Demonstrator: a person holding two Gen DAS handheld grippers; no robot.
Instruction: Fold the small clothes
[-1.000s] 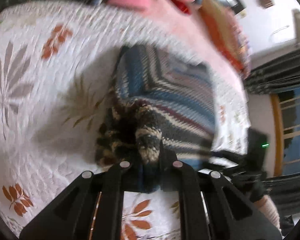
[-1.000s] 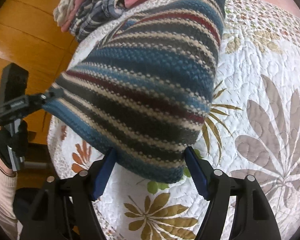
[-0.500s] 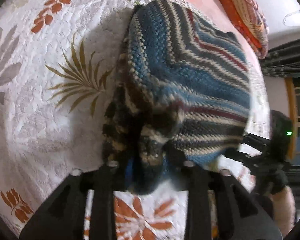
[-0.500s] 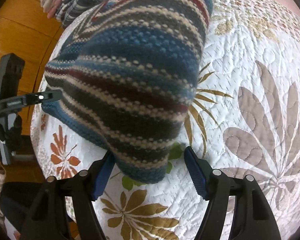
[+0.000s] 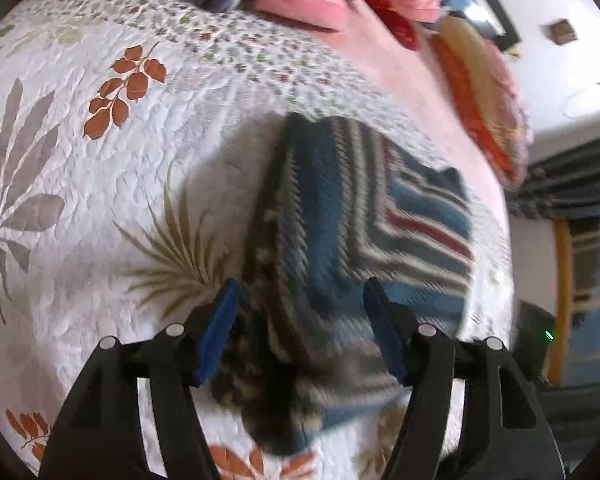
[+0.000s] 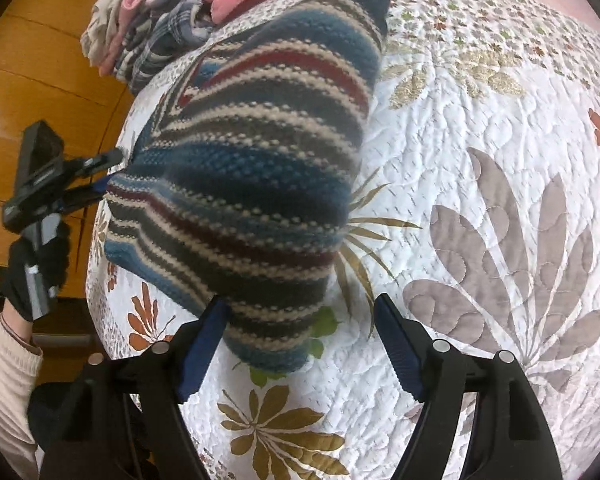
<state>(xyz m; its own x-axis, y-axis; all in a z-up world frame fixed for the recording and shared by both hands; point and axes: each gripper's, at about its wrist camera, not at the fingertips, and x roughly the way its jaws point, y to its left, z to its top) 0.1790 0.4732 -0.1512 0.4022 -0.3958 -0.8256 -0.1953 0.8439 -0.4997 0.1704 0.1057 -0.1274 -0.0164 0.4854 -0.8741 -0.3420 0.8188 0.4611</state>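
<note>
While I hold both tools low over the quilt (image 6: 480, 128):
Left gripper (image 5: 300, 320): jaws spread, nothing held, at the knit's edge.
Right gripper (image 6: 300, 332): jaws spread, empty.
Striped knit (image 6: 252, 152): lying folded on the quilt.
My left hand (image 6: 32, 264): gloved, wrapped around the handle.

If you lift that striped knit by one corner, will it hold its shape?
Probably not: the striped knit already lies bunched and folded on the quilt, so it should droop. Its coarse weave likely grips rather than slips.
</note>
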